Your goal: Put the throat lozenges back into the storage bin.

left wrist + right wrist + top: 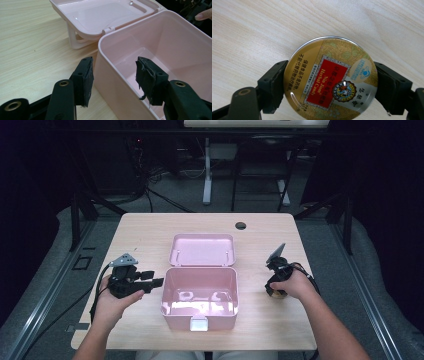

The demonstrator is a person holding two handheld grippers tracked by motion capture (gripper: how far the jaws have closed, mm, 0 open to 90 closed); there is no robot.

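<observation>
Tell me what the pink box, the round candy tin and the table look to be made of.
Pink box: likely moulded plastic, smooth and semi-glossy; soft highlights, rounded rim, moulded hinge.
Round candy tin: probably metal with a glossy printed lid; bright silver edge, sharp reflections.
Table: pale wood grain, matte; whether solid wood or laminate can't be told.

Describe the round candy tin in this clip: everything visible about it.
The candy tin is a flat round metal-looking tin with a silvery rim. Its glossy gold lid carries a leaf pattern, a red panel reading "Nin Jiom Herbal Candy", Chinese text, a round emblem and a pale blue logo. It is closed, lid up, just above or on the wooden table to the right of the pink box. The right claw grips it, one jaw pressed against each side of the rim.
</observation>
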